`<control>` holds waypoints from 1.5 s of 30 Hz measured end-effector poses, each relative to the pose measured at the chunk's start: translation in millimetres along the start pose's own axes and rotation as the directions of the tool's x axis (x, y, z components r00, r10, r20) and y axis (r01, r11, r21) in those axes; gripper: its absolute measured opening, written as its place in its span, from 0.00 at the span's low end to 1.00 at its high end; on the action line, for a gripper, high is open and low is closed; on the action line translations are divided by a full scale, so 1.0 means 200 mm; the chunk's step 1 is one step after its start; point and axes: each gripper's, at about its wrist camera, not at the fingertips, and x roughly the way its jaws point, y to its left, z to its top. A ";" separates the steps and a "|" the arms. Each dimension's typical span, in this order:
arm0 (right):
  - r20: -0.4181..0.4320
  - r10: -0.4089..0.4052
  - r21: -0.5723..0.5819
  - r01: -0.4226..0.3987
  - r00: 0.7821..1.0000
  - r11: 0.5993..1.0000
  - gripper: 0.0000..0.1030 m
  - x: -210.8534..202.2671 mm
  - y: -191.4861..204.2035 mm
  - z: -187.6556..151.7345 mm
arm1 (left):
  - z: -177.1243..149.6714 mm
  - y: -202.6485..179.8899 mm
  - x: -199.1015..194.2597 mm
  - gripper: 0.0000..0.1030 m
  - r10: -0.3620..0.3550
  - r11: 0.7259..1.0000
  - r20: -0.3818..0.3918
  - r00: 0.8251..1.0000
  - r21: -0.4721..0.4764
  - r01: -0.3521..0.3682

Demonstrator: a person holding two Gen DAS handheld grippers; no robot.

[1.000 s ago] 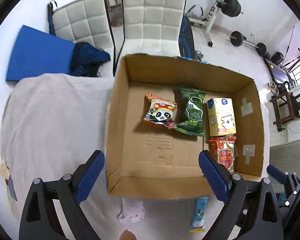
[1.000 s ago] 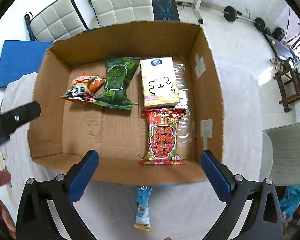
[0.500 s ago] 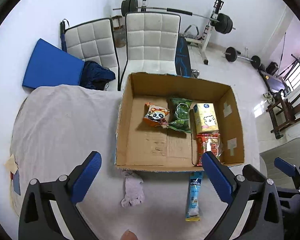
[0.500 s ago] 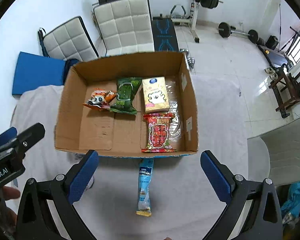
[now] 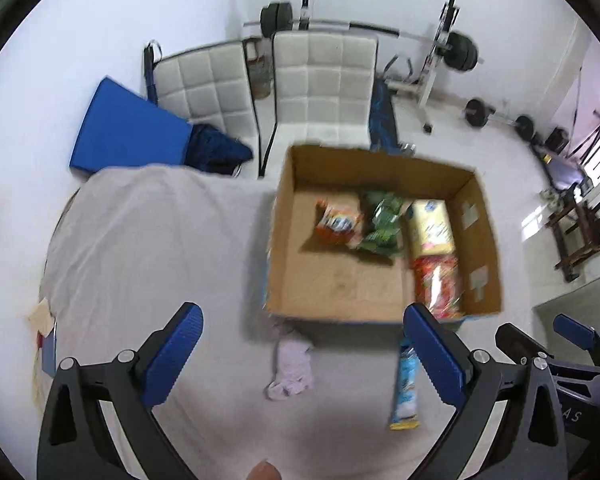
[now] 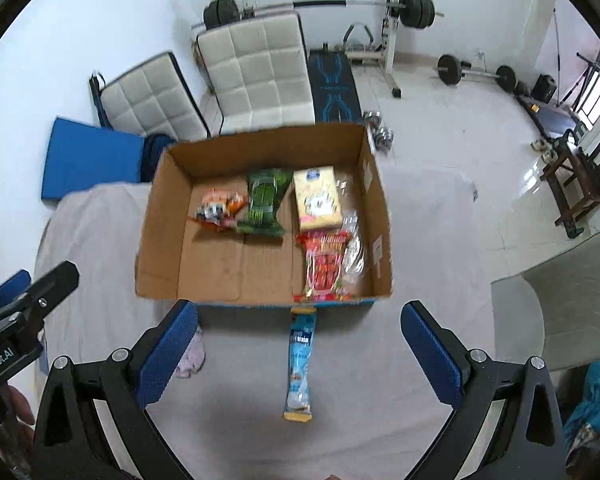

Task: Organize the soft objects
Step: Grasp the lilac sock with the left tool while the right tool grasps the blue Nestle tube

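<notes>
— Looking along the left hand-held gripper point(image 5: 300, 354): fingers spread wide, nothing between them, hung above the cloth-covered desk point(image 5: 148, 240). Saw a crumpled pale cloth point(image 5: 290, 364) lying in the open just before the near wall of the cardboard box point(image 5: 384, 316), and a light-blue packet point(image 5: 406, 388) beside it, partly behind the right blue pad.

— Looking along the right hand-held gripper point(image 6: 298, 354): also wide apart and empty. Caught the light-blue packet point(image 6: 300, 364) whole here, lengthwise between the fingers, its far end touching the cardboard box point(image 6: 260, 300). Cloth point(image 6: 190, 356) mostly hidden behind the left pad.

— Blurred inside the box on the left view: orange bag point(image 5: 338, 224), green bag point(image 5: 382, 222), yellow carton point(image 5: 430, 226), red packet point(image 5: 438, 284).

— Sharper here: orange bag point(image 6: 218, 210), green bag point(image 6: 266, 202), yellow carton point(image 6: 316, 198), red packet point(image 6: 324, 268), plus clear wrapping point(image 6: 354, 248) against the right wall, not made out from the left.
</notes>
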 end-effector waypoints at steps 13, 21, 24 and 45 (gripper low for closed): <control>-0.363 -0.025 0.021 0.035 0.932 0.999 1.00 0.87 0.01 -0.34 | -0.30 0.10 0.80 1.00 0.015 0.999 -0.378 0.926 -0.031 -0.029; -0.463 -0.047 0.061 0.084 0.885 0.995 0.95 1.17 -0.04 -0.46 | -0.45 0.08 1.19 1.00 0.022 0.999 -0.514 0.858 -0.013 -0.033; -0.441 -0.066 0.057 0.102 0.895 0.993 0.88 1.19 -0.03 -0.48 | -0.48 0.07 1.21 1.00 0.038 0.999 -0.473 0.880 -0.001 -0.044; -0.464 -0.092 -0.031 0.088 0.881 0.996 0.28 1.09 -0.04 -0.80 | -0.84 -0.19 1.00 0.35 0.057 0.998 -0.500 0.864 0.011 -0.059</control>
